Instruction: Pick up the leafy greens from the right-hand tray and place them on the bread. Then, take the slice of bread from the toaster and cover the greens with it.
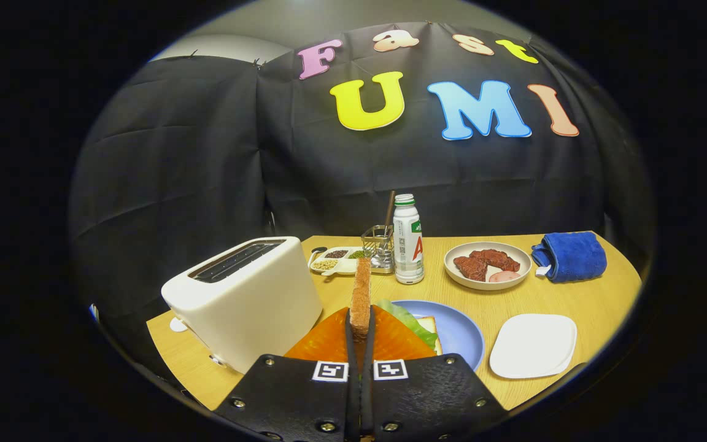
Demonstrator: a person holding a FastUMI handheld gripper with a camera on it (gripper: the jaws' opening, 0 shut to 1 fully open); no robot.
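Gripper view shows the claw (360, 334) clamped on a slice of bread (362, 294), held upright on its edge between the two fingers. Just beyond and below the fingers sits a blue plate (461, 328) carrying leafy greens (412, 322) on top of another bread slice (432, 328). A white toaster (246, 298) stands beside the fingers on the wooden tabletop (599, 301). An empty white tray (533, 345) lies next to the blue plate. Farther back stand a bottle (407, 239), a plate of meat (487, 264) and a blue cloth (569, 255).
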